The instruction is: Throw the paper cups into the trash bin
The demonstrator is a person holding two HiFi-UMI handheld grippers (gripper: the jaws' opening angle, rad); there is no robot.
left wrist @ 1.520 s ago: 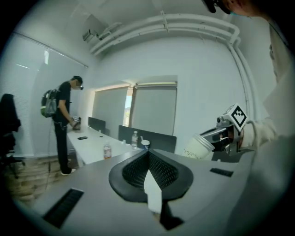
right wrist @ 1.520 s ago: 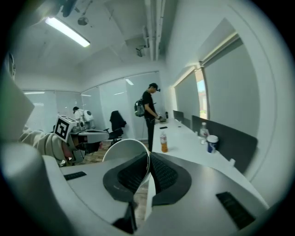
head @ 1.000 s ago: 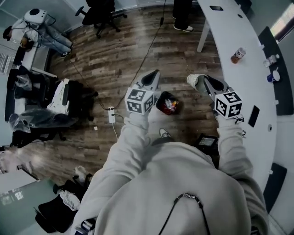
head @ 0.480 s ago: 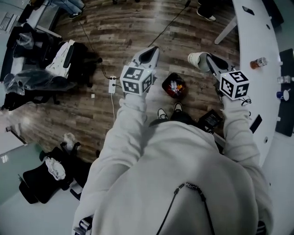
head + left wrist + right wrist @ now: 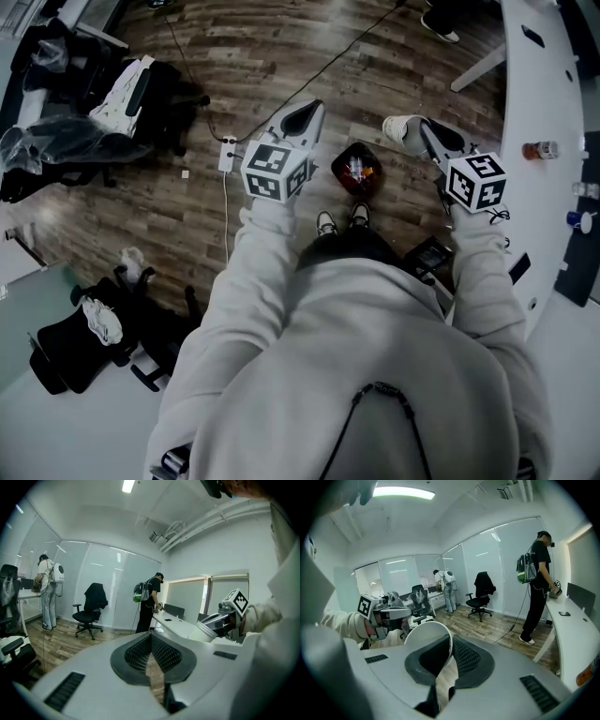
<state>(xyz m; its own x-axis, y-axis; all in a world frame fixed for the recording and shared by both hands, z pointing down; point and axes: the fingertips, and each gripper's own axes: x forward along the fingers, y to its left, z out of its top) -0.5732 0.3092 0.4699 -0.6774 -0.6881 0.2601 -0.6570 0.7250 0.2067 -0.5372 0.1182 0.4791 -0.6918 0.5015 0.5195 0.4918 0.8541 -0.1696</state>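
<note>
Half the cup (image 5: pixel 419 633) behind right claw (image 5: pixel 449 648)

In the right gripper view, one part of the paper cup (image 5: pixel 425 633) is hidden behind a pad of the right gripper (image 5: pixel 450 657). Far to the right of this gripper, the dark picture edge cuts off a bottle (image 5: pixel 587 671). In the head view, just left of it, the contents of the trash bin (image 5: pixel 336 171) are too small to tell.

A white paper cup (image 5: pixel 399 131) and a black trash bin (image 5: pixel 356 172) are being seen against a brown plank floor (image 5: pixel 272 56). Black and white squares are being shown on the grey right gripper (image 5: pixel 422 136).
</note>
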